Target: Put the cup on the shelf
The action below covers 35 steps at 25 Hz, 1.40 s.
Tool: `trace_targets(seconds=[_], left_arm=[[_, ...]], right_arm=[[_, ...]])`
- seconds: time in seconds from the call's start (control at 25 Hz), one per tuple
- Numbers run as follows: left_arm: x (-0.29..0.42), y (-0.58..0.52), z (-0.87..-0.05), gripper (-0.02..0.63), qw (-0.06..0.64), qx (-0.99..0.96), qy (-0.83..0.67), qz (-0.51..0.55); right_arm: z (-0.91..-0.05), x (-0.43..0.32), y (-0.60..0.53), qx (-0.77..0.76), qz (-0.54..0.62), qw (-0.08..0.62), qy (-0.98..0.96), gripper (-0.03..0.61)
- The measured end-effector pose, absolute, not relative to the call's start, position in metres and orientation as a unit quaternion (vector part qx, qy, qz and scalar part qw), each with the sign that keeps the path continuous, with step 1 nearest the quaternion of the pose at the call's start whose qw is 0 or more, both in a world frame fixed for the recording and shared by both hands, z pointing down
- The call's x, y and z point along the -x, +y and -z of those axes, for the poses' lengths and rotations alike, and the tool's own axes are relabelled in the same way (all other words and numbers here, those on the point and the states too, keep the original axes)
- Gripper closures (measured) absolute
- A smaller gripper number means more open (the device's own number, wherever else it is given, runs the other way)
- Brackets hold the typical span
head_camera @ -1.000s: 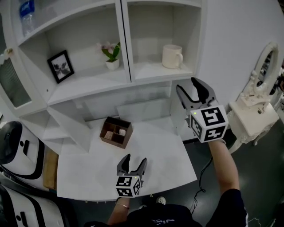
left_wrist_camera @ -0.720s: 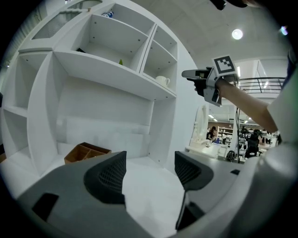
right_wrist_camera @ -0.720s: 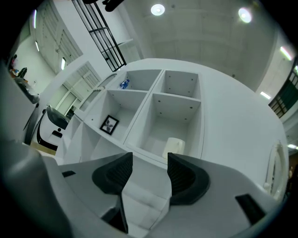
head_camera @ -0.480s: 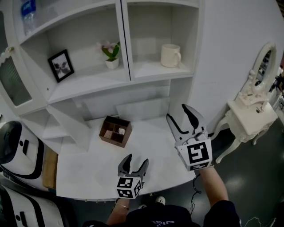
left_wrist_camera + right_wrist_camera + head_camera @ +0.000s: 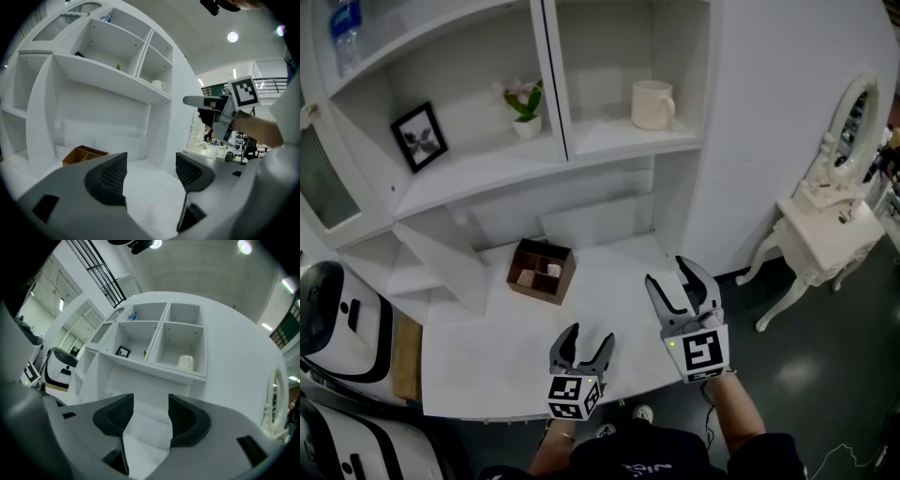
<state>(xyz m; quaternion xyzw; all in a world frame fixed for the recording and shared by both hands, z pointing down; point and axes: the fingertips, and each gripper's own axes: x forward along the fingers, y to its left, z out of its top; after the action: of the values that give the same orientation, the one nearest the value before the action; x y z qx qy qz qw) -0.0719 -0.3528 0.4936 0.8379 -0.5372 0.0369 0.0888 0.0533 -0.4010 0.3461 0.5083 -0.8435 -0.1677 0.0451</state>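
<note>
Cup (image 5: 652, 104) — upright on the shelf (image 5: 623, 141), right-hand compartment; placing step appears done.

Right gripper (image 5: 672, 277): jaws apart, nothing between them, low over the desk (image 5: 478, 356), well apart from the cup.

Left gripper (image 5: 587, 339): jaws apart, empty.

Next move: probably none beyond resting both grippers.

Left gripper view alone shows the shelf's underside — head view alone shows the wooden box (image 5: 541, 272) from above.

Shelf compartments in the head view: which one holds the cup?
The right compartment holds the cream cup; the left compartment has a framed picture and a potted plant.
</note>
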Motion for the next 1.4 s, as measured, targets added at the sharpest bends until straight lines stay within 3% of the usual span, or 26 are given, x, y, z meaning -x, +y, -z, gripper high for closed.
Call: trace_targets(seconds=[0.44,0.8,0.96,1.2,1.4], left_arm=[[0.070,-0.342,-0.506,0.290,0.081,-0.840,-0.536,-0.026],[0.075,-0.317,-0.547,0.290,0.113,-0.835,-0.536,-0.050],[0.082,-0.308,-0.568,0.290,0.130,-0.828,-0.542,-0.070],[0.085,-0.311,-0.560,0.290,0.126,-0.824,-0.550,-0.055],[0.080,-0.310,-0.550,0.349,0.115,-0.832,-0.541,-0.041]], right_arm=[[-0.429,-0.072,-0.377,-0.535,0.076,0.045,-0.840,0.345],[-0.511,-0.072,-0.344,-0.535,0.015,0.098,-0.839,0.348],[-0.527,-0.068,-0.334,-0.530,0.020,0.130,-0.838,0.348],[-0.534,-0.071,-0.330,-0.532,-0.004,0.125,-0.837,0.350],[-0.530,-0.069,-0.328,-0.536,0.019,0.131,-0.834,0.427]])
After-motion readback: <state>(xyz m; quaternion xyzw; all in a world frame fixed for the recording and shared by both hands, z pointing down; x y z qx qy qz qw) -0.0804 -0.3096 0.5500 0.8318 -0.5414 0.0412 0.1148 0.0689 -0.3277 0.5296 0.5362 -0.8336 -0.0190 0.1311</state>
